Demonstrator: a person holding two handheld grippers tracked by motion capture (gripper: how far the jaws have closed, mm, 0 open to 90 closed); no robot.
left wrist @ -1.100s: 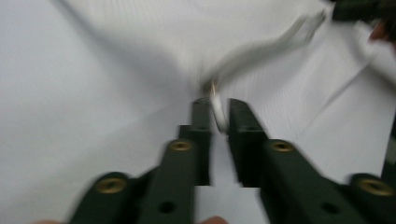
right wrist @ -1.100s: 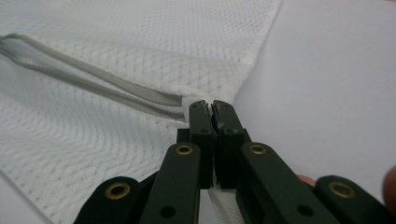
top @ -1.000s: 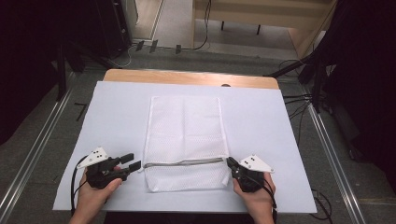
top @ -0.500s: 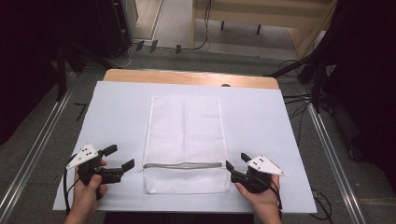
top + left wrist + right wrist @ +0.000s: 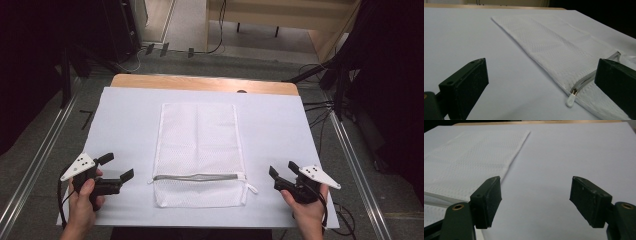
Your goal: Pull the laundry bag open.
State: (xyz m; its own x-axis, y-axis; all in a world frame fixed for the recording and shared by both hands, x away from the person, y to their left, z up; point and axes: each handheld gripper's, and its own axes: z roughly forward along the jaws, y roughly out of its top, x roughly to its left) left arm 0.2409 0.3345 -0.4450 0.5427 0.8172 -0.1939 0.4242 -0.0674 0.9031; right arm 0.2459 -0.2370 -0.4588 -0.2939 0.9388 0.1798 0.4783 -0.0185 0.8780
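A white mesh laundry bag point(image 5: 198, 150) lies flat in the middle of the white table cover point(image 5: 125, 115), its grey zipper point(image 5: 197, 177) running across near the front end. My left gripper point(image 5: 117, 166) hovers open at the front left, apart from the bag. In the left gripper view the bag point(image 5: 559, 47) stretches away on the right and a white zipper pull point(image 5: 570, 101) lies at its edge, between the jaws. My right gripper point(image 5: 282, 170) stands open at the front right, a short way off the bag's corner. The right gripper view has the bag point(image 5: 469, 157) at the left.
A wooden table edge point(image 5: 200, 82) shows beyond the cover at the back. Cables point(image 5: 320, 107) trail on the floor to the right. A metal rail point(image 5: 35, 160) runs along the left side of the table.
Both grippers have drawn outward, away from the bag's zipper ends, the left one to the left and the right one to the right. The bag lies unmoved.
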